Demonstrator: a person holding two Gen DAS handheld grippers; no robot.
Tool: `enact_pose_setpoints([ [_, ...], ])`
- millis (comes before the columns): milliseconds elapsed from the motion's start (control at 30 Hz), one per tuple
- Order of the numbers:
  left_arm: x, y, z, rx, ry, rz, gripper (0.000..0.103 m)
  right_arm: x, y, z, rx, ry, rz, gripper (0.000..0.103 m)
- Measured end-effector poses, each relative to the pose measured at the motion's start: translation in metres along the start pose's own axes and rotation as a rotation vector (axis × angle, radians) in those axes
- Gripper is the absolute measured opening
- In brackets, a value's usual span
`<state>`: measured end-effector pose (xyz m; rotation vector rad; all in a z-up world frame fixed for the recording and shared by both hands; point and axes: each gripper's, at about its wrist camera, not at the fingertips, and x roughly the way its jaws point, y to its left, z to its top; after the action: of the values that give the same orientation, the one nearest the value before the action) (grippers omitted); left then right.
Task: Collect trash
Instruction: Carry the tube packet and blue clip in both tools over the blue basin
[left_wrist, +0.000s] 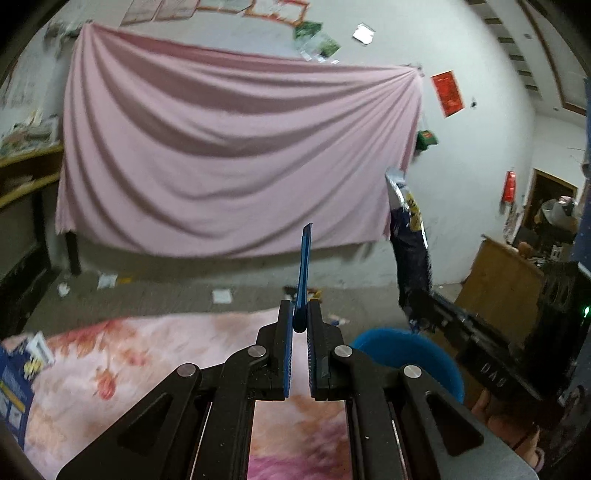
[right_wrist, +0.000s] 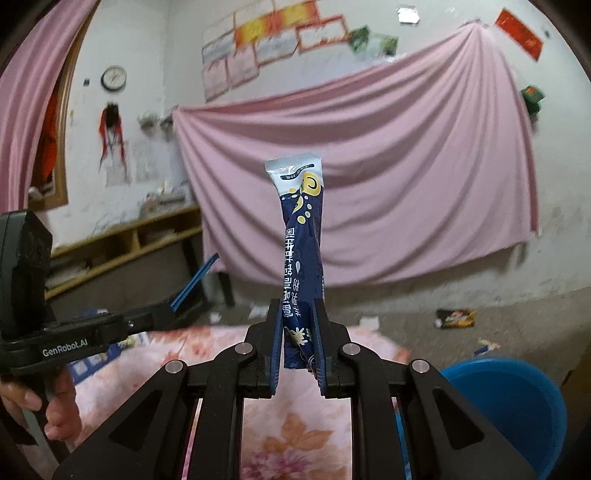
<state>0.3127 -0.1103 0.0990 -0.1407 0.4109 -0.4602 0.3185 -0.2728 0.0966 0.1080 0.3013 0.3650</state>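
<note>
My left gripper (left_wrist: 300, 308) is shut on a thin flat blue wrapper (left_wrist: 305, 266) that stands up edge-on between its pads. In the right wrist view the same wrapper (right_wrist: 195, 278) sticks out of the left gripper (right_wrist: 170, 305) at the left. My right gripper (right_wrist: 298, 308) is shut on a long dark-blue snack packet (right_wrist: 301, 236) with a silver top, held upright. That packet (left_wrist: 410, 236) also shows at the right of the left wrist view. A blue bin (right_wrist: 517, 402) (left_wrist: 410, 350) sits low at the right, below both grippers.
A floral pink cloth (left_wrist: 147, 354) covers the surface below. A pink sheet (left_wrist: 229, 147) hangs on the back wall. Loose litter (right_wrist: 456, 319) lies on the floor beyond. A wooden shelf (right_wrist: 122, 243) stands at left, a wooden cabinet (left_wrist: 502, 280) at right. A hand (right_wrist: 55, 406) holds the left gripper.
</note>
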Motion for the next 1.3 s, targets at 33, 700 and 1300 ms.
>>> enact_pose_setpoints([
  [33, 0.000, -0.007, 0.003, 0.010, -0.012, -0.006, 0.005, -0.006, -0.005, 0.003, 0.009, -0.017, -0.008, 0.013],
  [700, 0.034, -0.118, 0.009, 0.173, -0.046, -0.175, 0.005, -0.086, -0.072, 0.002, 0.074, -0.171, -0.233, 0.013],
  [1300, 0.096, -0.155, -0.031, 0.132, 0.217, -0.225, 0.005, -0.078, -0.143, -0.025, 0.252, 0.052, -0.342, 0.013],
])
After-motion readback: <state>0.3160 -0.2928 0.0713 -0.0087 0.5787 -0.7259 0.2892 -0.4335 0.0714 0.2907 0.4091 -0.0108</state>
